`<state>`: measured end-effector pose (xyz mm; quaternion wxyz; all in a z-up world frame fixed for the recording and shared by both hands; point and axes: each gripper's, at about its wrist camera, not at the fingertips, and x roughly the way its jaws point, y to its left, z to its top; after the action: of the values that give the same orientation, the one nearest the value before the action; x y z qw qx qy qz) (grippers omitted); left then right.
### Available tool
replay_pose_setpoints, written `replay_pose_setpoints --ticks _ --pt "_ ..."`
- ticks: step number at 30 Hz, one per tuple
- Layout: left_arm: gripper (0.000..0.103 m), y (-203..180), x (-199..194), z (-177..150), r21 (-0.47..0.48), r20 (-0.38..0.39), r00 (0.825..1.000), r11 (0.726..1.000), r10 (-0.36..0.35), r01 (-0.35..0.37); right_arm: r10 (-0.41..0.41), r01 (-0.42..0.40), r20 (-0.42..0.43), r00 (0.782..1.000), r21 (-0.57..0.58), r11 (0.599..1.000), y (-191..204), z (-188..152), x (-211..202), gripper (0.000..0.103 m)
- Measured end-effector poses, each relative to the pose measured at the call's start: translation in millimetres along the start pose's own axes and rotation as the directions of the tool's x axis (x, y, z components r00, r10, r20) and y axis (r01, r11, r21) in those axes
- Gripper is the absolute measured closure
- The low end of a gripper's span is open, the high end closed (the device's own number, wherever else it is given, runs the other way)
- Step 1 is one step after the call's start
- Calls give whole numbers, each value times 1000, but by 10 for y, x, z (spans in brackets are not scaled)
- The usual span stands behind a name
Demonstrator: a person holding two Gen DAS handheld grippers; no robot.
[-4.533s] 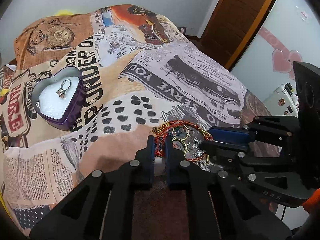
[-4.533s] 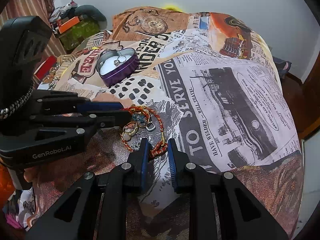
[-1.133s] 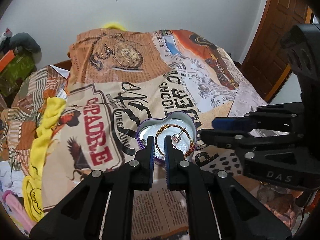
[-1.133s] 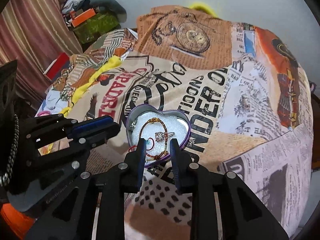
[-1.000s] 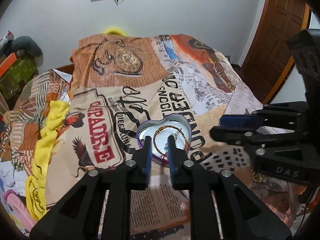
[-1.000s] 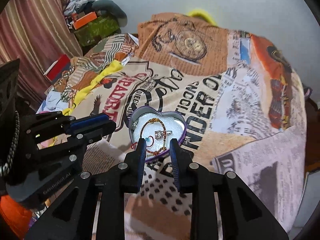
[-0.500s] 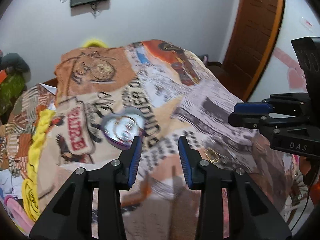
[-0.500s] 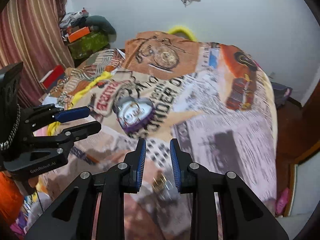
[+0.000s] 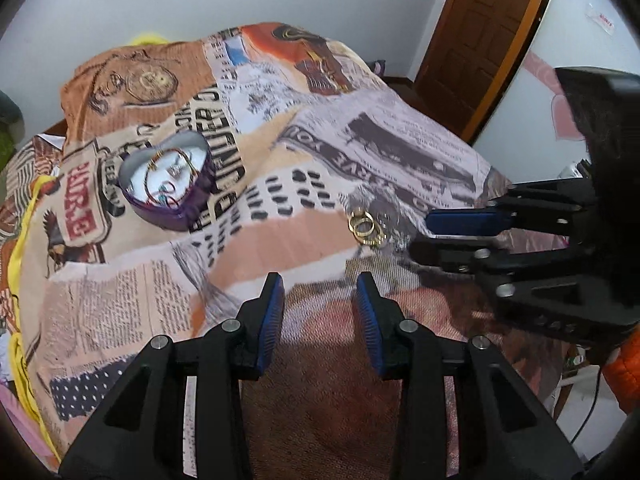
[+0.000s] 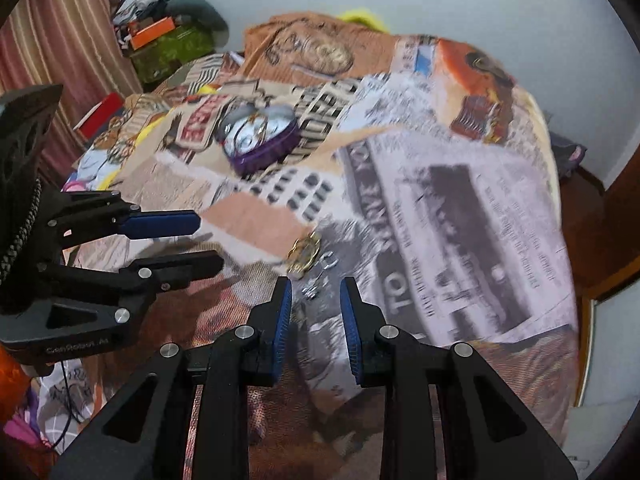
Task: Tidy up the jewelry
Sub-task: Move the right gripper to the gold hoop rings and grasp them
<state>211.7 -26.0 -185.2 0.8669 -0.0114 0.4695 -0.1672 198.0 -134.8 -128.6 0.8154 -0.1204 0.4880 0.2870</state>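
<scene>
Heart tin [image 9: 168, 204] on bedspread [image 9: 120, 300] — gold rings [image 9: 365, 229] well to its right

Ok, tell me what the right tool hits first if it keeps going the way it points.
Probably the small silver pieces lying on the bedspread just ahead of the right tool, with the gold rings slightly beyond; depth is unclear.

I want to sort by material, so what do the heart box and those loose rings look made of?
Heart box: probably painted tin, glossy purple wall, silvery rim, white lining that could be foam. Loose rings: likely gold-toned metal, yellow and shiny; plated or solid cannot be told.
</scene>
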Motion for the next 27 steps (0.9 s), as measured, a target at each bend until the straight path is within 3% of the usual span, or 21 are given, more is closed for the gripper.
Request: replay_pose_setpoints --ticks 4,8,11,15,27 --pt "66 13 37 -34 -10 -11 1000 1000 -27 27 -4 3 -28 1000 -7 1000 8 -62 169 81" --pt "66 13 65 -27 -6 -15 999 999 -48 48 2 -2 -1 1000 -9 1000 8 -69 175 81" --pt "66 11 105 7 -8 -23 998 998 -66 66 -4 4 8 1000 -28 1000 45 -87 185 93" --pt "66 -57 163 72 4 -35 995 995 -96 96 -25 26 23 999 -54 998 84 -119 157 94" --pt "70 -293 384 227 25 -47 996 997 -69 71 -28 26 68 997 22 999 -223 -211 -5 94"
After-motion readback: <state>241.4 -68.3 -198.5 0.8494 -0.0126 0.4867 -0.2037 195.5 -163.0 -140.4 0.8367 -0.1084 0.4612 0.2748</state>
